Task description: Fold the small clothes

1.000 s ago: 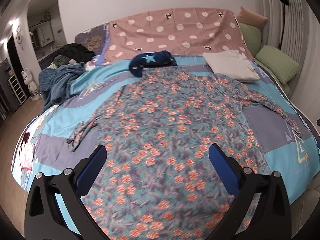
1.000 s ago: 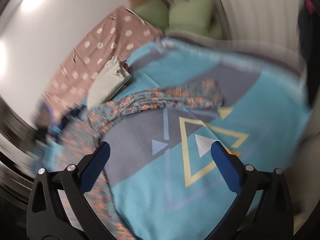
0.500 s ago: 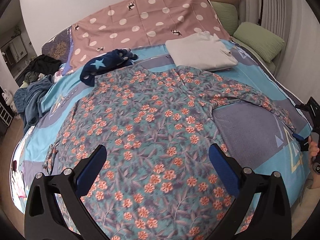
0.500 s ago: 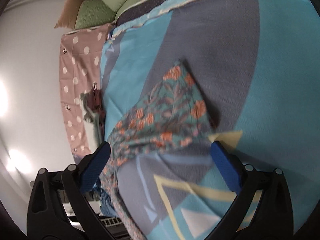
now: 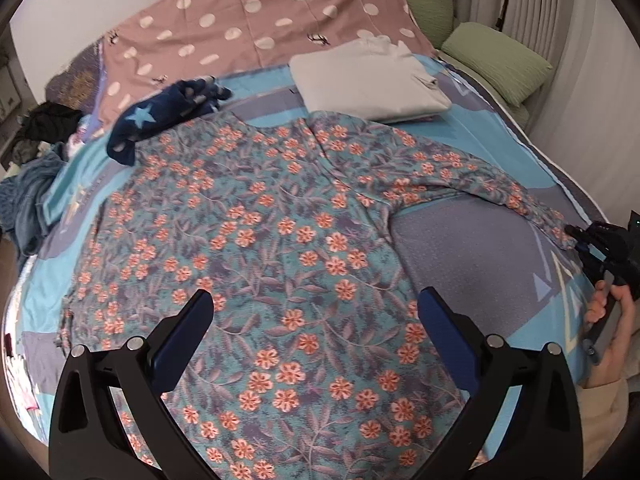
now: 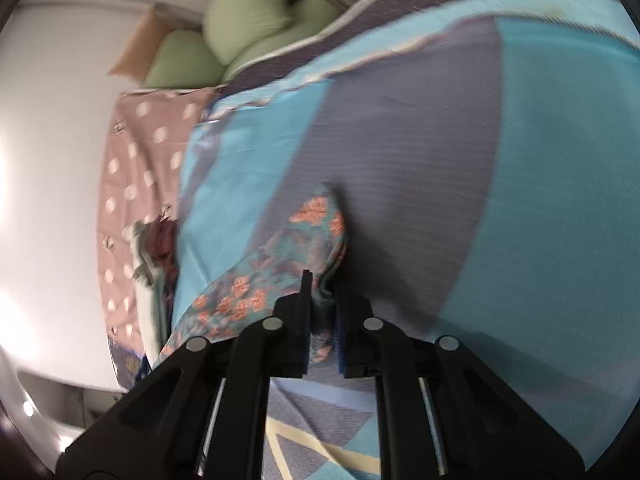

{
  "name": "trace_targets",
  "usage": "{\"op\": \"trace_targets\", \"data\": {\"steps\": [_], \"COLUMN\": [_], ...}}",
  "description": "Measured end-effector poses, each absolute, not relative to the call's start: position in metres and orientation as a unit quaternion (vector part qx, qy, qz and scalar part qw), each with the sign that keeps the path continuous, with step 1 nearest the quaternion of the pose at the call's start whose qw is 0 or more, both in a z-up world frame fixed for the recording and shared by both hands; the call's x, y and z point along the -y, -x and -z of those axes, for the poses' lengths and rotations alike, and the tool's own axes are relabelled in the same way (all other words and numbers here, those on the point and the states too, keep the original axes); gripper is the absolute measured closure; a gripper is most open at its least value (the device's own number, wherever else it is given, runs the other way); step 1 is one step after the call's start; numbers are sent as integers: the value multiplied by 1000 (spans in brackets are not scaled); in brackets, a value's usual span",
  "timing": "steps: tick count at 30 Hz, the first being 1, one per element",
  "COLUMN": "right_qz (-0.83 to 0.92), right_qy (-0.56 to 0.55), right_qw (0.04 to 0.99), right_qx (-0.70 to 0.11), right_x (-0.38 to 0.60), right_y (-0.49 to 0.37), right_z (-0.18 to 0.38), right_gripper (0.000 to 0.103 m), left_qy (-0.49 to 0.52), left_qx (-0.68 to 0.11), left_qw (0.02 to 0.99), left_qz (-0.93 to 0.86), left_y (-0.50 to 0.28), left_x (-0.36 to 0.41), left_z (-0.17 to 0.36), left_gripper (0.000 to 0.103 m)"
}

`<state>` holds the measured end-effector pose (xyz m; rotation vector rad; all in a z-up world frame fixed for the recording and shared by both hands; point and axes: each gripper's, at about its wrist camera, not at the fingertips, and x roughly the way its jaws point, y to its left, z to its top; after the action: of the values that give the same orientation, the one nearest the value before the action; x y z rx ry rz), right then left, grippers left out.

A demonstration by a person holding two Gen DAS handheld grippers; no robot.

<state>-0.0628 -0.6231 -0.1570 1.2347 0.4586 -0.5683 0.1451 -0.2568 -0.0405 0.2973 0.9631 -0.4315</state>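
Note:
A teal floral shirt (image 5: 280,248) with orange flowers lies spread flat on the bed, its right sleeve (image 5: 480,184) stretched toward the bed's right side. My left gripper (image 5: 316,320) is open and empty, hovering above the shirt's lower body. My right gripper (image 6: 322,312) is shut on the sleeve cuff (image 6: 304,240); it also shows in the left wrist view (image 5: 576,238) at the sleeve's end, held by a hand (image 5: 612,332).
A folded white garment (image 5: 368,80) and a navy star-print garment (image 5: 168,116) lie past the shirt's collar. A pink dotted cover (image 5: 260,28) and green pillows (image 5: 496,60) are at the bed's head. Dark clothes (image 5: 28,184) are piled at the left edge.
My right gripper closed its wide-open jaws onto the sleeve cuff. My left gripper moved right and closer over the shirt, staying open.

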Motion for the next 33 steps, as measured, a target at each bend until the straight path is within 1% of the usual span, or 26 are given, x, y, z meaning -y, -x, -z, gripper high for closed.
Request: {"op": "trace_targets", "data": {"steps": [3,5,6,8,10,13,16,17,18,20,22,24,25,26,28,29,30,31,32,33], "right_qz": [246,226,222,216,209,193,178,179,175,172,171,179,183,184,174,172,170,171,173,172], "right_qy": [-439,-324,-269,-200,-144,-114,-102,-96,-89,-74,-47,-9,5,16,31,41,54,69,82,86], "right_qw": [836,889,906,922,931,937,940,940,940,941,943,941,940,940,941,941,941,939,937,937], "right_qx": [-218,-230,-239,-250,-261,-267,-272,-275,-278,-281,-282,-286,-287,-288,-288,-288,-288,-290,-292,-293], "right_x": [594,558,537,506,476,444,421,415,407,396,382,368,362,357,345,339,332,325,319,317], "right_y": [40,19,9,-5,-21,-35,-42,-45,-47,-50,-51,-56,-58,-59,-60,-61,-62,-62,-62,-62], "right_z": [115,84,72,61,56,56,59,60,60,59,56,56,56,57,58,58,59,60,62,63], "right_gripper": [94,94,94,94,94,94,94,94,94,94,94,94,94,94,94,94,94,94,94,94], "left_qy": [-107,-89,-80,-68,-43,5,96,122,153,155,125,130,138,147,153,160,178,189,195,200], "left_qx": [-491,-492,-483,-480,-498,-550,-604,-621,-629,-619,-606,-603,-601,-598,-596,-599,-607,-613,-616,-612], "left_qw": [817,812,813,808,777,705,625,605,589,591,614,619,621,624,640,639,625,613,604,606], "left_qz": [283,302,314,336,382,448,485,484,483,493,490,486,483,481,460,455,456,462,467,467], "left_y": [-158,-167,-173,-182,-194,-213,-235,-241,-247,-248,-242,-240,-239,-239,-240,-242,-246,-246,-246,-245], "left_x": [263,268,273,284,303,336,363,368,372,380,386,385,382,377,370,367,363,361,358,353], "left_z": [36,29,24,20,26,50,80,88,95,96,93,92,92,88,90,93,98,101,103,101], "left_gripper": [1,1,1,1,1,1,2,7,9,16,18,19,28,47,73,78,80,92,97,98]}}
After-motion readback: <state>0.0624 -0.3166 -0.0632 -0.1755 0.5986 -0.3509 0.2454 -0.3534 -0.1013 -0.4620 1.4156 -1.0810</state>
